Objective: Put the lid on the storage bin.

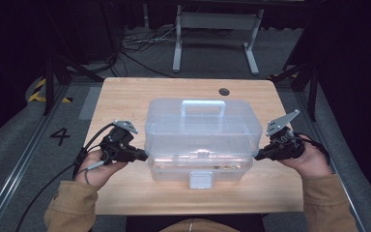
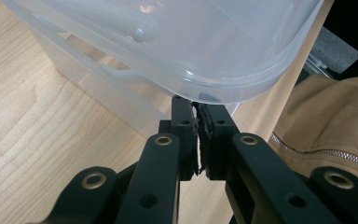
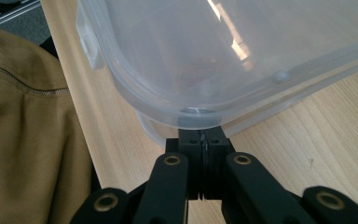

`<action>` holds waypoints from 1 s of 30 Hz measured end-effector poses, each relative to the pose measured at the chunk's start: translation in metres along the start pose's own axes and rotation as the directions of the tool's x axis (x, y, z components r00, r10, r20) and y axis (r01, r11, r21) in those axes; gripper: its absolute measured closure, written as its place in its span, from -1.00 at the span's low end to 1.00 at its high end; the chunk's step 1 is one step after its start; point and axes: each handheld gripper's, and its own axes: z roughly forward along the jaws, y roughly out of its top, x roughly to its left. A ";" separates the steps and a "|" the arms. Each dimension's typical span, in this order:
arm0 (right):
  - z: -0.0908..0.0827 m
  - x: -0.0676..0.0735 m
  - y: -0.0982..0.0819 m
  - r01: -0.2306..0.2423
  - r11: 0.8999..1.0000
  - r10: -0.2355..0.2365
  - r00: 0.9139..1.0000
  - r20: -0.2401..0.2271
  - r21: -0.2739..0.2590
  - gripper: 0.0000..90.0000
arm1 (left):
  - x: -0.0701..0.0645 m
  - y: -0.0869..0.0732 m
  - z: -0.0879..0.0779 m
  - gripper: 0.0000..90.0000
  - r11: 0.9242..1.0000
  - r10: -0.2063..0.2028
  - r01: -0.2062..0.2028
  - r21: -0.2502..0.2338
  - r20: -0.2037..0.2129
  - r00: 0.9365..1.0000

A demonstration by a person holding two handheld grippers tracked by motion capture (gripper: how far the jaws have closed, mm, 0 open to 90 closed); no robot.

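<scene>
A clear plastic toolbox stands in the middle of the wooden table. Its lid with a flat handle sits tilted above the base, and the front latch hangs loose. My left gripper is shut, its tips tucked under the lid's left rim. In the left gripper view, the left gripper has nothing between its jaws. My right gripper is shut too and touches the underside of the lid's right rim. The right gripper points at the box's rounded corner.
A round cable hole sits at the table's far edge. Beyond the table stand a grey metal frame and loose cables on the floor. A "4" is marked on the floor at the left. Tan sleeves come in from below.
</scene>
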 end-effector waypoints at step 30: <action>0.011 -0.002 -0.004 -0.006 0.997 0.009 0.999 -0.041 0.083 1.00 | 0.003 -0.002 0.012 0.90 0.995 -0.011 0.009 0.101 0.022 1.000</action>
